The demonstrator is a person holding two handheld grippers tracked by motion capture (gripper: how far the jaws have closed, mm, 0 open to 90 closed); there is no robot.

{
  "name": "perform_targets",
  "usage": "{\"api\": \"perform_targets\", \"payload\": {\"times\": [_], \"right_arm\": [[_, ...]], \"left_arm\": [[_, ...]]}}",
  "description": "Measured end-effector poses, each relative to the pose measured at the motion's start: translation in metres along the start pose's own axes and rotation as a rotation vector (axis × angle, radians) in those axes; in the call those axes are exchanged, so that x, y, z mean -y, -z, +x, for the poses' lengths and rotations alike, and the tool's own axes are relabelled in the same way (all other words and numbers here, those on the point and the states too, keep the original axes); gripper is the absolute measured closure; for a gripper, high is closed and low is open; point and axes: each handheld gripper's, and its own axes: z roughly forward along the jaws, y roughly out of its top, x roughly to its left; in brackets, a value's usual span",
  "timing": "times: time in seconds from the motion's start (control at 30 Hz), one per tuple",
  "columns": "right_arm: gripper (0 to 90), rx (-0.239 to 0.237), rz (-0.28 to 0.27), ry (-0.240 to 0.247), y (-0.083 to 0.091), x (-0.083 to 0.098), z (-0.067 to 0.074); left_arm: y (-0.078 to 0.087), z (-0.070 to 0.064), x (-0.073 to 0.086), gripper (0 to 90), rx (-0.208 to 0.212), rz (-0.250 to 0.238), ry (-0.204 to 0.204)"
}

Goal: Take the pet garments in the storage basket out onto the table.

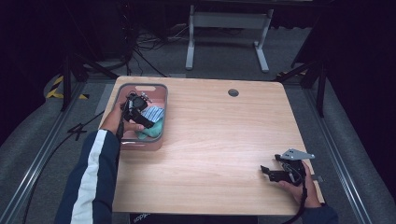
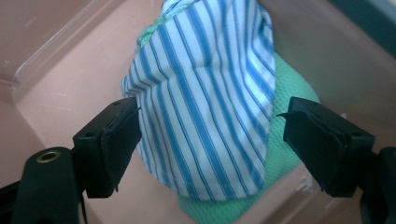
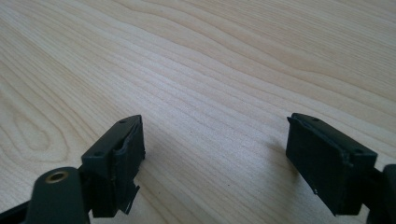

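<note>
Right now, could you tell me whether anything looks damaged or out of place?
Only minor wear: the pads on the right gripper look frayed at their edges. The striped cloth lies crumpled over a green cloth in the bin.

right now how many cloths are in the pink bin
2: a blue-striped cloth lying on top, between the open left claw jaws, and a green cloth beneath it in the pink bin. More could be hidden underneath.
</note>
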Motion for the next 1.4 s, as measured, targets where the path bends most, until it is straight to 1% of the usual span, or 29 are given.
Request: {"api": "perform_targets", "payload": {"times": [0.07,0.13,0.17,0.3,0.33,0.37,0.4,0.47,0.5,0.6,0.7,0.73,0.77,0.83,0.87,0.9,0.93,0.97,1.0,1.03,1.07,1.1,1.13,1.17,1.2,1.23,1.3,1.33,1.4], "right_arm": [[20.1,0.000,0.000,0.000,0.000,0.000,0.000],[20.1,0.000,0.000,0.000,0.000,0.000,0.000],[20.1,0.000,0.000,0.000,0.000,0.000,0.000],[20.1,0.000,0.000,0.000,0.000,0.000,0.000],[20.1,0.000,0.000,0.000,0.000,0.000,0.000],[20.1,0.000,0.000,0.000,0.000,0.000,0.000],[20.1,0.000,0.000,0.000,0.000,0.000,0.000],[20.1,0.000,0.000,0.000,0.000,0.000,0.000],[20.1,0.000,0.000,0.000,0.000,0.000,0.000],[20.1,-0.001,0.000,0.001,0.000,0.000,0.000],[20.1,-0.001,0.000,0.000,0.000,0.000,0.000],[20.1,-0.001,0.000,0.001,0.000,0.000,0.000],[20.1,-0.001,0.000,0.000,0.000,0.000,0.000],[20.1,-0.001,0.000,0.000,0.000,0.000,0.000],[20.1,-0.001,0.000,0.001,0.000,0.000,0.000],[20.1,-0.001,0.000,0.001,0.000,0.000,0.000],[20.1,-0.001,0.000,0.001,0.000,0.000,0.000],[20.1,-0.001,0.000,0.001,0.000,0.000,0.000],[20.1,-0.001,0.000,0.000,0.000,0.000,0.000],[20.1,-0.001,0.000,0.000,0.000,0.000,0.000],[20.1,-0.001,0.000,0.000,0.000,0.000,0.000],[20.1,-0.001,0.000,0.000,0.000,0.000,0.000],[20.1,-0.001,0.000,0.000,0.000,0.000,0.000],[20.1,-0.001,0.000,0.001,0.000,0.000,0.000],[20.1,-0.001,0.000,0.001,0.000,0.000,0.000],[20.1,-0.001,0.000,0.000,0.000,0.000,0.000],[20.1,-0.001,0.000,0.000,0.000,0.000,0.000],[20.1,-0.001,0.000,0.000,0.000,0.000,0.000],[20.1,-0.001,0.000,0.000,0.000,0.000,0.000]], "left_arm": [[-0.003,0.002,-0.001,19.5,0.004,0.020,0.012],[-0.006,0.003,-0.001,19.5,0.019,0.019,0.014],[-0.008,0.003,-0.001,19.3,0.028,0.028,0.008],[-0.018,0.002,-0.004,19.2,0.017,0.099,-0.008],[-0.020,0.001,-0.004,19.2,0.019,0.104,-0.005],[-0.023,0.001,-0.005,19.3,0.012,0.116,0.000],[-0.024,0.002,-0.005,19.3,0.013,0.128,-0.006],[-0.027,0.003,-0.006,19.5,0.014,0.138,0.000],[-0.029,0.003,-0.006,20.0,0.008,0.135,0.006],[-0.031,0.004,-0.006,22.4,0.021,0.147,0.008],[-0.032,0.005,-0.006,28.5,0.043,0.146,0.019],[-0.031,0.005,-0.006,31.9,0.056,0.148,0.021],[-0.031,0.005,-0.006,39.2,0.063,0.145,0.017],[-0.031,0.004,-0.005,48.4,0.091,0.142,0.034],[-0.030,0.003,-0.004,52.2,0.095,0.133,0.035],[-0.029,0.002,-0.004,56.2,0.094,0.132,0.020],[-0.029,0.001,-0.004,59.6,0.104,0.132,0.031],[-0.028,0.001,-0.003,62.2,0.094,0.123,0.018],[-0.027,0.000,-0.003,64.9,0.097,0.128,0.013],[-0.026,-0.002,-0.003,67.0,0.079,0.130,0.016],[-0.025,-0.001,-0.004,68.5,0.069,0.131,-0.003],[-0.024,-0.002,-0.004,69.5,0.058,0.135,-0.006],[-0.024,-0.002,-0.004,70.2,0.058,0.135,-0.006],[-0.021,-0.003,-0.004,70.4,0.025,0.115,-0.009],[-0.018,-0.002,-0.004,70.6,0.009,0.104,-0.006],[-0.015,-0.001,-0.004,71.0,0.008,0.094,-0.001],[-0.009,0.001,-0.002,71.4,-0.006,0.068,0.014],[-0.009,0.001,-0.002,71.5,-0.006,0.068,0.014],[-0.003,0.004,-0.001,71.6,-0.021,0.037,0.025]]}}
